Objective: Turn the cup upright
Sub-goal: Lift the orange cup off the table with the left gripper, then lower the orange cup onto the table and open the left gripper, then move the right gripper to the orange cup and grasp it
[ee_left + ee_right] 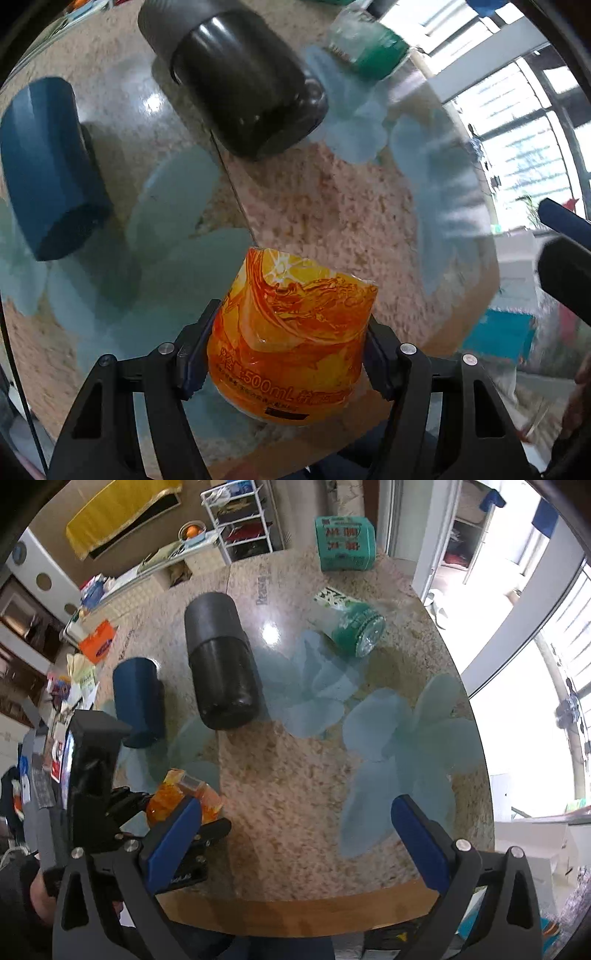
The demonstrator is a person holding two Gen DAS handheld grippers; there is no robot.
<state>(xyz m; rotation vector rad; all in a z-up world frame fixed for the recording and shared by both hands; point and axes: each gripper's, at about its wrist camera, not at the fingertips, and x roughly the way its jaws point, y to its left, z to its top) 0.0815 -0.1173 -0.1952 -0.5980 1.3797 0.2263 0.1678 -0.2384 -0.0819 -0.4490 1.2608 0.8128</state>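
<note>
My left gripper [286, 354] is shut on an orange plastic cup [291, 332], holding it by its sides just above the round glass table [332, 221]. The cup's printed label reads upside down, with "500mL" toward me. In the right wrist view the left gripper [177, 812] holds the orange cup [181, 794] at the table's near left. My right gripper [295, 834] is open and empty over the table's near edge, right of the cup.
A black cup [243, 85] [221, 664], a blue cup [48, 166] [138, 701] and a green-labelled clear cup [365, 44] [351, 624] lie on their sides further back. A green box [345, 542] stands at the far edge. Shelves and clutter lie beyond the table.
</note>
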